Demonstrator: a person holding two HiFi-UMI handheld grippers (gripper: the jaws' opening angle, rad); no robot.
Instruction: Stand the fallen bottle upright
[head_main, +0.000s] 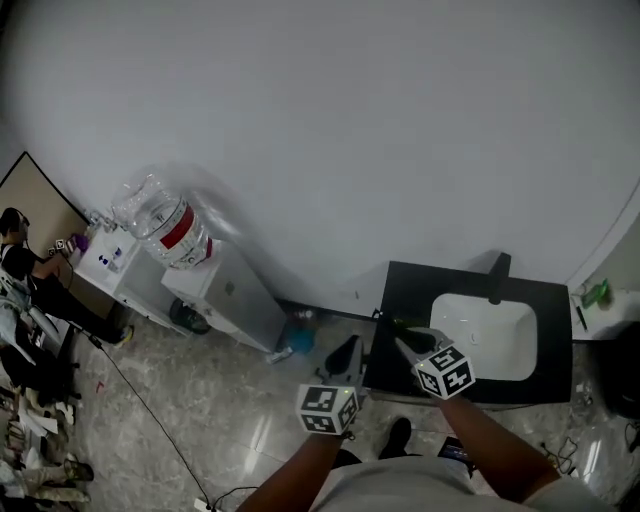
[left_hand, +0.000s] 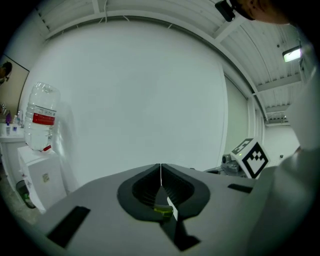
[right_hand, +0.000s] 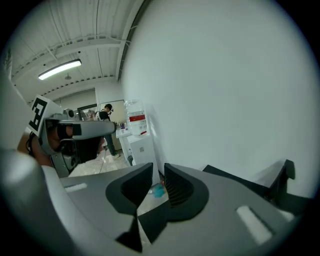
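A small green object (head_main: 398, 323) lies at the left edge of the black counter (head_main: 420, 285); it is too small to tell whether it is the bottle. In the left gripper view a yellow-green bit (left_hand: 162, 211) shows low behind the pads. My right gripper (head_main: 402, 338) hovers over that counter edge; its jaws (right_hand: 159, 172) stand a narrow gap apart with nothing between them. My left gripper (head_main: 345, 352) hangs beside the counter above the floor. Its pads (left_hand: 160, 172) meet in a thin line and hold nothing.
A white sink (head_main: 485, 335) with a dark faucet (head_main: 497, 277) sits in the counter. A water dispenser with a big bottle (head_main: 165, 228) stands left by the wall. A blue object (head_main: 297, 340) and a pale one (head_main: 281, 353) lie on the floor. A person (head_main: 20, 262) is far left.
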